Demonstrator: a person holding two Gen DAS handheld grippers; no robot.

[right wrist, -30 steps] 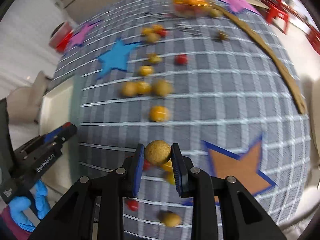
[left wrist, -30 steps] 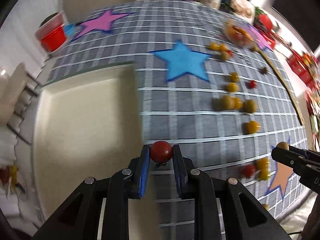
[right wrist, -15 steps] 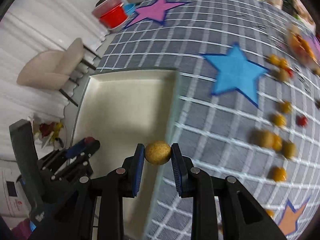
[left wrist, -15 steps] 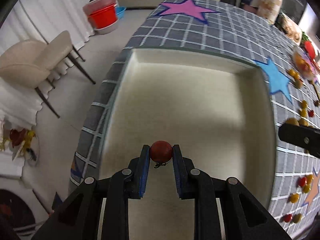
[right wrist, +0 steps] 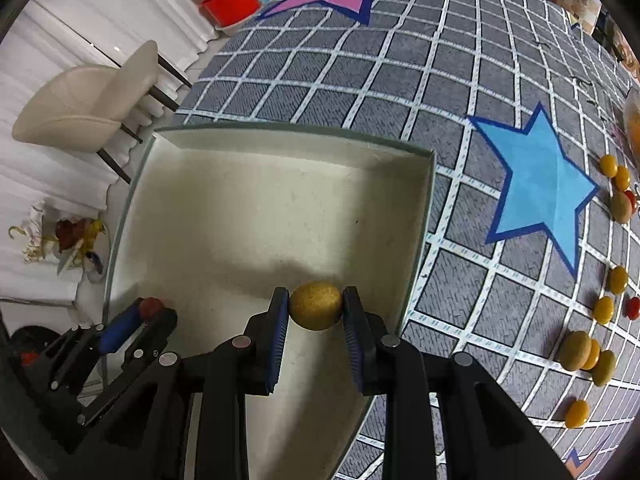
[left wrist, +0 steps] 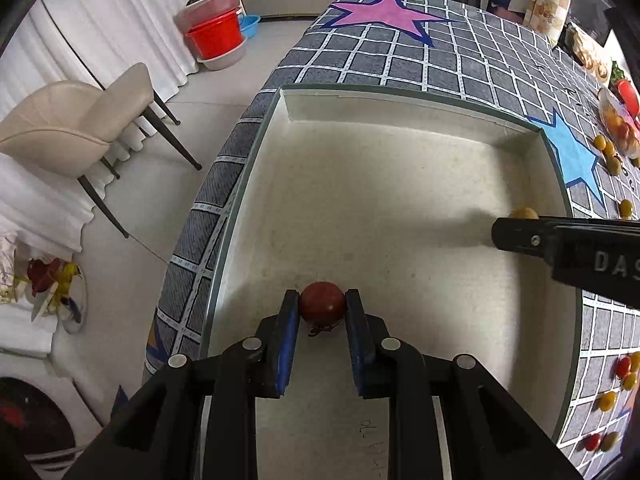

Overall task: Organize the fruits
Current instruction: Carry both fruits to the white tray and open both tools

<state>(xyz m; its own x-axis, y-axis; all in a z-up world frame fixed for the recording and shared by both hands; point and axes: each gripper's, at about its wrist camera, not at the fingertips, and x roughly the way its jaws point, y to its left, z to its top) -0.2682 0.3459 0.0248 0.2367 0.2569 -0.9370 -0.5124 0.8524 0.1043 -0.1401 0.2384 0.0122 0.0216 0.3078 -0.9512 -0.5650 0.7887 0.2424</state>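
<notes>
My left gripper (left wrist: 322, 307) is shut on a dark red tomato (left wrist: 322, 306) and holds it over the near part of a shallow cream tray (left wrist: 384, 200). My right gripper (right wrist: 316, 306) is shut on a tan round fruit (right wrist: 316, 306) over the tray's (right wrist: 260, 208) right side. In the left wrist view the right gripper (left wrist: 520, 224) reaches in from the right with the tan fruit (left wrist: 523, 213). In the right wrist view the left gripper (right wrist: 148, 312) sits at lower left with the red tomato (right wrist: 150, 306).
Several yellow, tan and red small fruits (right wrist: 592, 344) lie scattered on the grey checked tablecloth (right wrist: 400, 60) right of the tray. A beige chair (left wrist: 80, 120) and red basin (left wrist: 216, 36) stand on the floor beyond the table's left edge.
Both grippers have swung left from the scattered fruits to above the tray, each still holding its fruit. The right gripper now reaches further over the tray.
</notes>
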